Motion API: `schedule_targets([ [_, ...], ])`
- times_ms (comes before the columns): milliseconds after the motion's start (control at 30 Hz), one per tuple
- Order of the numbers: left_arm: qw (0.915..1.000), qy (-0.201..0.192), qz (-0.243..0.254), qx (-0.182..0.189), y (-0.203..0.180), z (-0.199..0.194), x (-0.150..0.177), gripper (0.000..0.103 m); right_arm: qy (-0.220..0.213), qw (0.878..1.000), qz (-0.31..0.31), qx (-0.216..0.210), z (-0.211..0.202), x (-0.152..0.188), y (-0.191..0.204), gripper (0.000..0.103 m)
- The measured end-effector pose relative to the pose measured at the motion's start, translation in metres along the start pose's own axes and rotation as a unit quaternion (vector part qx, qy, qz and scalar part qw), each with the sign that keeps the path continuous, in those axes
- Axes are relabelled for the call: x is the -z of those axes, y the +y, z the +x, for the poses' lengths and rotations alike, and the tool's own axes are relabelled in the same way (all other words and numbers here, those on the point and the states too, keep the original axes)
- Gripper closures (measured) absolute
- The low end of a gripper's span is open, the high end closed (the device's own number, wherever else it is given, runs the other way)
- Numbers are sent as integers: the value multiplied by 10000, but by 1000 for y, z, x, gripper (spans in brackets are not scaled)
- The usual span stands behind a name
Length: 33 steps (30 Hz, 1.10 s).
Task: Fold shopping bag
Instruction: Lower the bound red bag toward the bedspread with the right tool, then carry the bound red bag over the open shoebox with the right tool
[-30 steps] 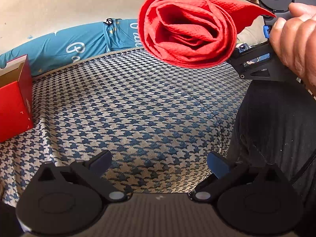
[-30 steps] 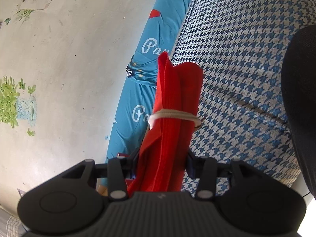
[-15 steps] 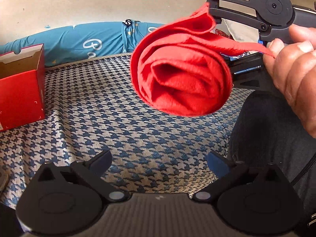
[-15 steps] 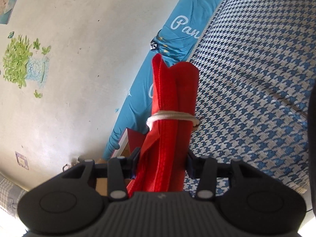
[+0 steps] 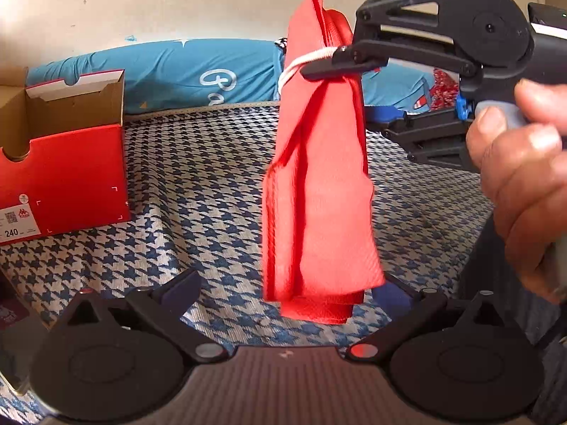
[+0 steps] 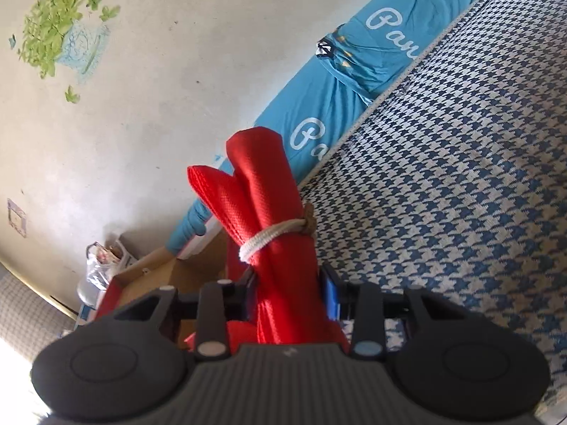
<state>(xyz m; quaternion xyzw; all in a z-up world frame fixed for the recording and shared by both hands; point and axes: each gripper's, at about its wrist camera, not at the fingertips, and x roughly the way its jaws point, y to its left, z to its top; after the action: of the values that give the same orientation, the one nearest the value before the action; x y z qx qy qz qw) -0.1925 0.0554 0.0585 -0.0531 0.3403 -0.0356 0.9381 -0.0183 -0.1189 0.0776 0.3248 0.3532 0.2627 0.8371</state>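
Observation:
The red shopping bag (image 5: 319,184) is rolled into a bundle and bound with a white cord (image 6: 269,239). It hangs upright in the air above the houndstooth bed cover (image 5: 198,177). My right gripper (image 6: 288,292) is shut on the bundle just below the cord; in the left wrist view the same gripper (image 5: 351,81) enters from the right, held by a hand (image 5: 524,184). My left gripper (image 5: 290,294) stands open low in front of the bundle, its fingers on either side of the bundle's lower end without touching it.
An open red shoebox (image 5: 67,163) sits on the bed at the left. A blue pillow (image 5: 177,71) with white lettering lies along the wall at the back. A person's dark-clothed leg (image 5: 496,283) is at the right edge. A clear bag (image 6: 102,265) sits by the wall.
The right gripper has swung the bundle from end-on to upright, and it now hangs lower and closer to the left gripper. The left view has shifted, showing more of the shoebox.

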Motion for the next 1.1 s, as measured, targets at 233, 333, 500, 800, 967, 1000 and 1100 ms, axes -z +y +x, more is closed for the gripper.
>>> schedule_targets([
  [233, 9993, 378, -50, -65, 6, 30, 11, 0, 274, 9991, -261, 212, 32, -5, -23, 22],
  [333, 9988, 490, 31, -79, 0, 40, 15, 0, 521, 9984, -83, 189, 36, -2, -40, 17],
  [500, 9983, 526, 226, -100, -12, 49, 15, 0, 763, 9956, 25, 542, 36, 4, -63, 12],
  [800, 9976, 571, 386, -81, -18, 56, 14, 0, 1326, 9890, -28, 648, 53, 13, -73, 7],
  [967, 9974, 591, 377, -141, -17, 53, 18, 0, 1501, 9856, -494, 597, 60, 15, -64, 38],
  [1000, 9975, 592, 366, -152, -17, 53, 17, 0, 1525, 9849, -580, 584, 61, 16, -62, 45],
  [1100, 9976, 587, 313, -165, -12, 51, 14, 0, 1593, 9822, -839, 543, 64, 17, -57, 62],
])
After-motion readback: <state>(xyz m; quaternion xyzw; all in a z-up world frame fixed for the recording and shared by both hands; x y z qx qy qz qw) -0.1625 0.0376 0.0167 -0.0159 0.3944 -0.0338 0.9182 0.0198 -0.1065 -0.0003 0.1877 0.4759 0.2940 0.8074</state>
